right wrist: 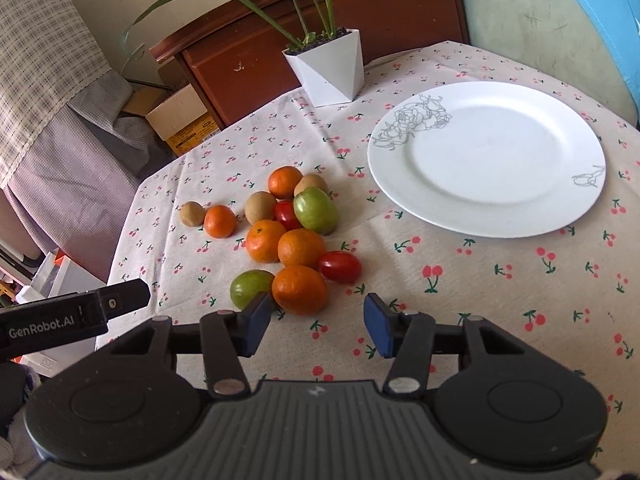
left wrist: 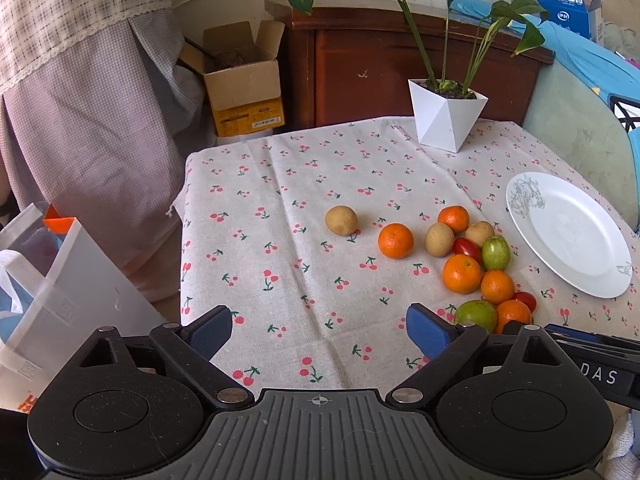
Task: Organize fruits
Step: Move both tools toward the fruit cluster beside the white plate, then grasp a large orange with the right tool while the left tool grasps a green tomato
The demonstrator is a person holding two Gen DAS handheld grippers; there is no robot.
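Left tongs [left wrist: 320, 334] wide apart, right tongs [right wrist: 316, 322] half-closed, both empty; fruit pile [right wrist: 288, 236] beside plate [right wrist: 486, 158].

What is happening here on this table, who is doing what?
A person holds two grippers over a table with a cherry-print cloth. The fruits, oranges, green and brown fruits and small red ones, lie in a loose pile on the cloth. The white plate beside them holds nothing yet. The right gripper is open just in front of the nearest orange. The left gripper is open and holds nothing.
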